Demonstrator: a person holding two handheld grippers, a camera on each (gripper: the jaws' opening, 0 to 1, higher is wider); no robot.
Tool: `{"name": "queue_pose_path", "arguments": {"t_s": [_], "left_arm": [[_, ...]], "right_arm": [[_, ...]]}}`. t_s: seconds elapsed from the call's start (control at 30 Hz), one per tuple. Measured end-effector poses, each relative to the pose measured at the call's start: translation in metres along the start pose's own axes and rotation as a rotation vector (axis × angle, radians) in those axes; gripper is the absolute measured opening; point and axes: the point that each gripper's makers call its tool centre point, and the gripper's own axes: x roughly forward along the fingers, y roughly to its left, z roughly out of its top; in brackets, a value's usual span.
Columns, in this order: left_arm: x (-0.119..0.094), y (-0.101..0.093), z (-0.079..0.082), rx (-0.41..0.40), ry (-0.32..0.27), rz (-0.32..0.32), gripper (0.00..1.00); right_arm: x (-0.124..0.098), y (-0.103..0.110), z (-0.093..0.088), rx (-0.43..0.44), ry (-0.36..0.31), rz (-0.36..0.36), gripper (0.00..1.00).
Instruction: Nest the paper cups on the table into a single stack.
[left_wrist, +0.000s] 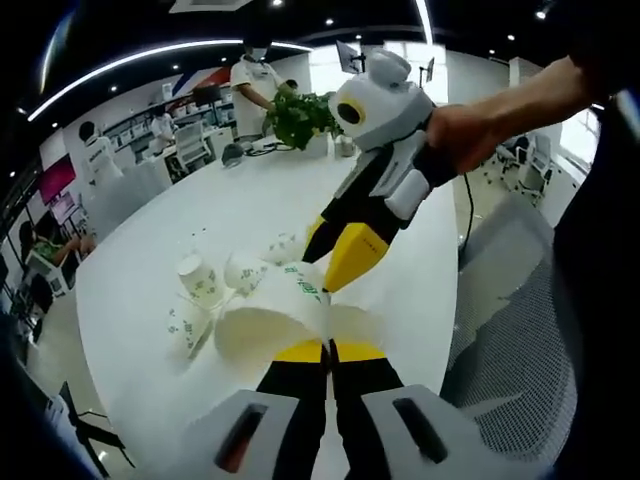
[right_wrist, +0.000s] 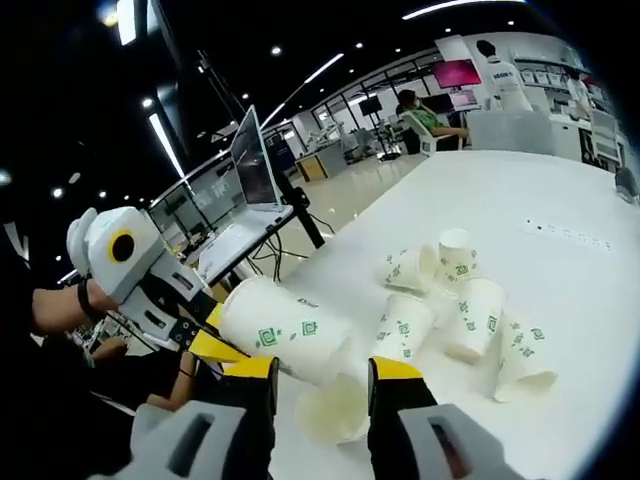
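Above the white tabletop (right_wrist: 560, 200), our left gripper (left_wrist: 326, 350) pinches a paper cup (left_wrist: 268, 318); our right gripper (right_wrist: 322, 372) stands apart around it.

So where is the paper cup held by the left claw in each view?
Left gripper view: the held cup is low in the centre, just above the tips of the left claw.
Right gripper view: it lies sideways at lower left of centre, with the left claw coming in from the left.
Shared landmark: the loose cups clustered on the white table.
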Motion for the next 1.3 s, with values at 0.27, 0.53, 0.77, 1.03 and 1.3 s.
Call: {"name": "queue_pose_path", "arguments": {"t_s": [0.27,0.53,0.77,1.03,1.3], "left_arm": [[0.007,-0.002,-0.001,0.087,0.08,-0.007,0.0],[0.012,-0.02,-0.004,0.163,0.177,-0.062,0.0],[0.019,-0.026,-0.009,0.22,0.24,-0.091,0.0],[0.021,-0.034,-0.008,0.291,0.31,-0.123,0.0],[0.022,-0.034,-0.018,0.396,0.42,-0.158,0.0]], "right_arm": [[0.001,-0.004,-0.015,-0.015,0.025,-0.016,0.35],[-0.022,-0.021,-0.025,0.005,0.008,-0.062,0.37],[-0.036,-0.031,-0.038,0.002,0.009,-0.11,0.41],[-0.048,-0.037,-0.05,0.033,-0.003,-0.124,0.41],[-0.052,-0.033,-0.052,0.044,-0.02,-0.125,0.41]]}}
